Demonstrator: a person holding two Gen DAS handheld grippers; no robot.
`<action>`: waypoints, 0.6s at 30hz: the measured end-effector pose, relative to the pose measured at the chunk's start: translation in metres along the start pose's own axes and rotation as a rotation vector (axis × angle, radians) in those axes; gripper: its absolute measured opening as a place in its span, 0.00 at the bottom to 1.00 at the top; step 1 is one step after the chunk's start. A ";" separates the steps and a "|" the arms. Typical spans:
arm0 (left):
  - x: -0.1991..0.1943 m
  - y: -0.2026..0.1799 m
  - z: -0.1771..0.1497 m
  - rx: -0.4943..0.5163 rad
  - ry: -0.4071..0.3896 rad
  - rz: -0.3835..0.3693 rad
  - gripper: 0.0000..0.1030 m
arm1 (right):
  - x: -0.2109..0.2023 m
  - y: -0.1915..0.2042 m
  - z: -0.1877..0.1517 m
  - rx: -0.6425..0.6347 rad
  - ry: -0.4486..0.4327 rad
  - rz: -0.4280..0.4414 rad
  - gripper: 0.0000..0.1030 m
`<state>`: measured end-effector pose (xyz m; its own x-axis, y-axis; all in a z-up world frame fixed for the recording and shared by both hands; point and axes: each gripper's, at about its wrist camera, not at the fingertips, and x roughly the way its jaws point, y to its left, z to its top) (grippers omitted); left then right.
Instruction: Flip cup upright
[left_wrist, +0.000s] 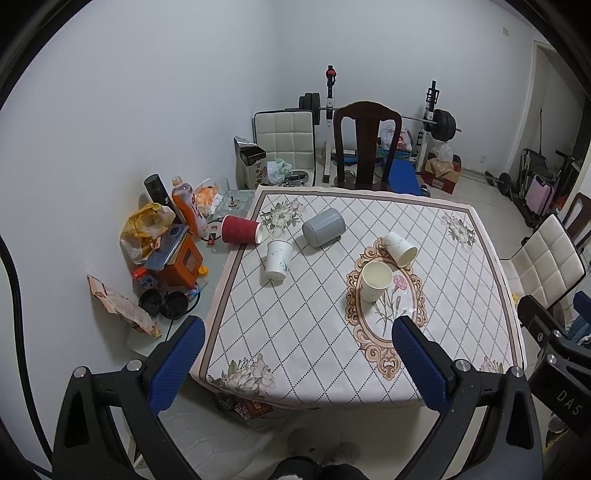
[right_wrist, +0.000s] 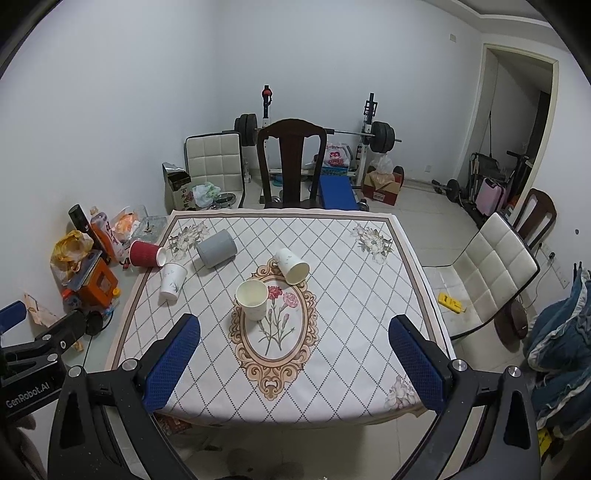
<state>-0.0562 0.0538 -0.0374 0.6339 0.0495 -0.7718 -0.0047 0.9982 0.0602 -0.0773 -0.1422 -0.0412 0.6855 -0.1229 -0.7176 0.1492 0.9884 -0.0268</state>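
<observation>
Right wrist view: both grippers, right gripper (right_wrist: 294, 363) and left gripper (left_wrist: 297, 363), released, empty, hovering off near table edge. White paper cup (right_wrist: 291, 265) lies tipped just behind upright cream paper cup (right_wrist: 252, 298). Approach step; next, reach and grasp tipped cup's wall.

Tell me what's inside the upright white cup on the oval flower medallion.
The upright white cup shows only a bare cream inner wall and bottom, with no contents visible. The near wall's inside is hidden by the rim. Both the left gripper and the right gripper are open, away from it.
</observation>
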 end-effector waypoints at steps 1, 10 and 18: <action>-0.001 0.000 0.000 0.000 -0.001 0.000 1.00 | 0.000 0.000 0.000 -0.002 0.001 -0.001 1.00; -0.002 -0.001 0.000 0.002 -0.002 -0.004 1.00 | 0.001 0.000 -0.001 -0.001 0.003 -0.003 1.00; -0.006 -0.002 0.001 0.004 -0.005 -0.009 1.00 | -0.001 -0.001 -0.006 0.004 0.005 -0.001 1.00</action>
<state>-0.0595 0.0513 -0.0325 0.6380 0.0408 -0.7690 0.0039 0.9984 0.0562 -0.0821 -0.1427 -0.0449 0.6819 -0.1236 -0.7210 0.1527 0.9880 -0.0249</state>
